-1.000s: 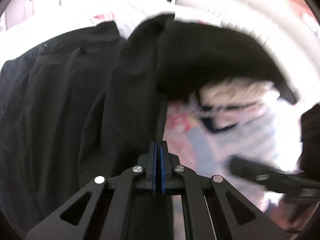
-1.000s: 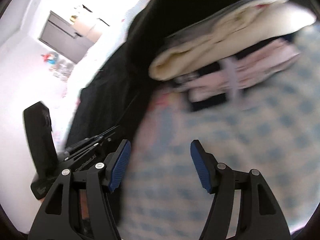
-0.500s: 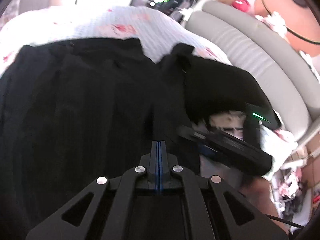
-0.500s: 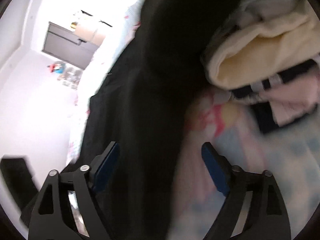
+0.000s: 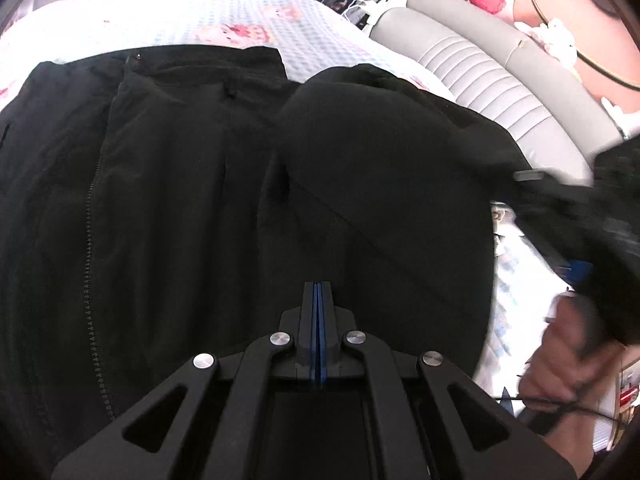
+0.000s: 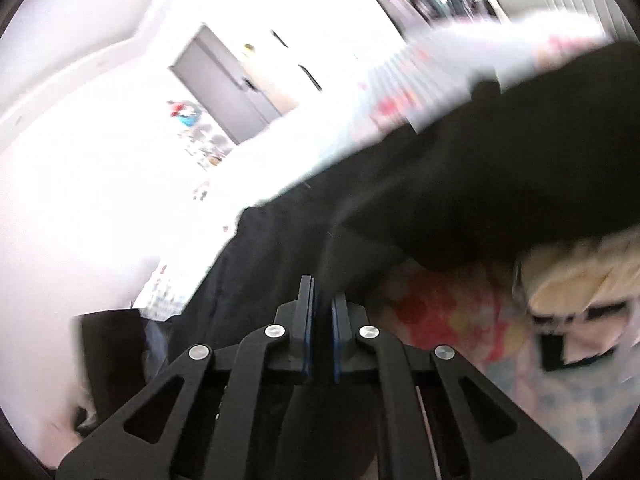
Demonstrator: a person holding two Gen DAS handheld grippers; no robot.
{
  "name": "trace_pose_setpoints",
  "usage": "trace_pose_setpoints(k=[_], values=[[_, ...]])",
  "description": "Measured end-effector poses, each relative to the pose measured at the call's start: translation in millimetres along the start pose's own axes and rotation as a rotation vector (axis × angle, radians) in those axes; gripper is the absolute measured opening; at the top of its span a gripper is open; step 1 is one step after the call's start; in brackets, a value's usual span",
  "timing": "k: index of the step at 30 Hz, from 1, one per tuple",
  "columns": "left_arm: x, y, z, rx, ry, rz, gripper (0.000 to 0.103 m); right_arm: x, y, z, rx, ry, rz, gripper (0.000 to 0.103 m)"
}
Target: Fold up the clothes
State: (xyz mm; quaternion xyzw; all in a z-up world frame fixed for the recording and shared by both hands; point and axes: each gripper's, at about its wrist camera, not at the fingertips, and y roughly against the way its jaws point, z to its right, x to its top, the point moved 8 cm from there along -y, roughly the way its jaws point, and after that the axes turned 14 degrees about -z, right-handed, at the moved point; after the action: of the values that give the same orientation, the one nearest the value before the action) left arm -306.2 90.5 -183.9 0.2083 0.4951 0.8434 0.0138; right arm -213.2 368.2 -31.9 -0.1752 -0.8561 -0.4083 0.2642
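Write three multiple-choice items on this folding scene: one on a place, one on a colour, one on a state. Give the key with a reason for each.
1. Where does the black jacket lie?
A. on a printed bedsheet
B. on a wooden floor
C. on a hanger

2. What colour are the pads of the left gripper?
A. red
B. blue
C. yellow

3. How does the right gripper stand?
A. wide open, nothing between its pads
B. shut on black fabric
C. shut on a cream towel

Key:
1 A, the checked sheet with red prints shows around the jacket's collar.
2 B, a thin blue strip shows where the two pads meet.
3 B, a fold of the dark jacket runs up from between the pressed pads, while the cream cloth lies apart at the right.
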Motion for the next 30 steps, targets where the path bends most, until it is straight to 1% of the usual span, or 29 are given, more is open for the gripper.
trace_pose_setpoints(k=[2, 3, 4, 5, 6, 7, 8, 9, 11, 12, 13, 15, 16, 18, 19, 20, 21, 22, 23, 24, 25, 27, 28, 29, 30], values=[[1.3, 12.9, 4.5, -0.022, -0.004, 0.047, 0.001, 1.1, 31.3, -27.4, 0.06, 0.055, 0.091, 0.003], [1.8, 20.1, 7.0, -0.036, -0.007, 0.073, 0.001, -0.6, 44.5, -39.2, 0.071, 0.082, 0.119, 0.003], [3.5, 25.2, 9.8, -0.044, -0.012, 0.093, 0.002, -4.7, 49.7, -47.8, 0.052, 0.111, 0.111, 0.003], [5.7, 29.1, 12.7, -0.05, -0.019, 0.11, 0.006, -9.3, 47.9, -49.3, 0.001, 0.127, 0.087, 0.003], [9.2, 29.2, 16.1, -0.05, -0.031, 0.111, 0.011, -17.1, 39.8, -43.1, -0.039, 0.11, 0.052, 0.004], [13.3, 27.1, 19.8, -0.047, -0.046, 0.104, 0.03, -25.4, 31.1, -36.0, -0.076, 0.089, 0.015, 0.004], [16.1, 23.0, 25.7, -0.04, -0.07, 0.097, 0.048, -31.7, 25.0, -27.4, -0.075, 0.049, -0.017, 0.004], [18.2, 17.7, 32.6, -0.031, -0.099, 0.09, 0.052, -37.7, 19.1, -18.7, -0.069, 0.006, -0.047, 0.005], [20.2, -0.4, 46.8, 0.006, -0.159, 0.051, 0.053, -45.7, 11.0, 3.4, -0.098, -0.078, -0.071, 0.014], [20.6, -12.1, 52.7, 0.033, -0.188, 0.022, 0.054, -49.6, 7.1, 14.6, -0.113, -0.12, -0.082, 0.021], [20.8, -24.8, 57.8, 0.064, -0.217, -0.012, 0.054, -53.7, 3.2, 25.7, -0.129, -0.161, -0.093, 0.025], [20.2, -53.0, 63.2, 0.163, -0.266, -0.083, 0.056, -61.4, 7.6, 56.8, -0.173, -0.231, -0.113, 0.03], [20.3, -64.5, 63.0, 0.21, -0.279, -0.106, 0.057, -65.3, 10.2, 72.5, -0.195, -0.265, -0.123, 0.031], [19.6, -86.3, 57.2, 0.268, -0.286, -0.154, 0.057, -65.2, 10.0, 91.2, -0.223, -0.3, -0.133, 0.034], [18.9, -94.8, 53.0, 0.289, -0.279, -0.171, 0.043, -65.7, 12.4, 104.1, -0.233, -0.315, -0.138, 0.035], [18.2, -101.9, 48.5, 0.306, -0.267, -0.184, 0.017, -69.1, 14.7, 110.0, -0.231, -0.325, -0.145, 0.035], [18.2, -104.4, 45.5, 0.312, -0.258, -0.182, 0.014, -72.8, 17.0, 115.0, -0.227, -0.333, -0.152, 0.036], [18.6, -101.4, 44.4, 0.291, -0.245, -0.169, 0.011, -76.5, 19.4, 120.0, -0.223, -0.341, -0.159, 0.038], [20.0, -91.6, 44.6, 0.239, -0.219, -0.14, 0.01, -76.5, 18.2, 120.9, -0.216, -0.346, -0.162, 0.04], [22.2, -78.4, 46.3, 0.175, -0.193, -0.105, 0.009, -75.4, 16.3, 121.4, -0.207, -0.348, -0.165, 0.045], [24.5, -61.9, 49.5, 0.108, -0.177, -0.067, 0.008, -73.3, 13.7, 121.3, -0.201, -0.347, -0.168, 0.048], [28.5, -8.5, 57.9, -0.024, -0.161, 0.064, 0.007, -62.4, 2.4, 121.0, -0.2, -0.342, -0.172, 0.048], [28.1, 12.1, 59.4, -0.071, -0.153, 0.109, 0.007, -58.7, -2.5, 119.7, -0.191, -0.342, -0.17, 0.048], [25.5, 29.2, 59.9, -0.12, -0.142, 0.134, 0.006, -55.3, -7.4, 118.3, -0.181, -0.342, -0.167, 0.049], [20.6, 38.2, 61.4, -0.151, -0.146, 0.132, 0.005, -51.9, -12.2, 116.9, -0.171, -0.343, -0.165, 0.049]])
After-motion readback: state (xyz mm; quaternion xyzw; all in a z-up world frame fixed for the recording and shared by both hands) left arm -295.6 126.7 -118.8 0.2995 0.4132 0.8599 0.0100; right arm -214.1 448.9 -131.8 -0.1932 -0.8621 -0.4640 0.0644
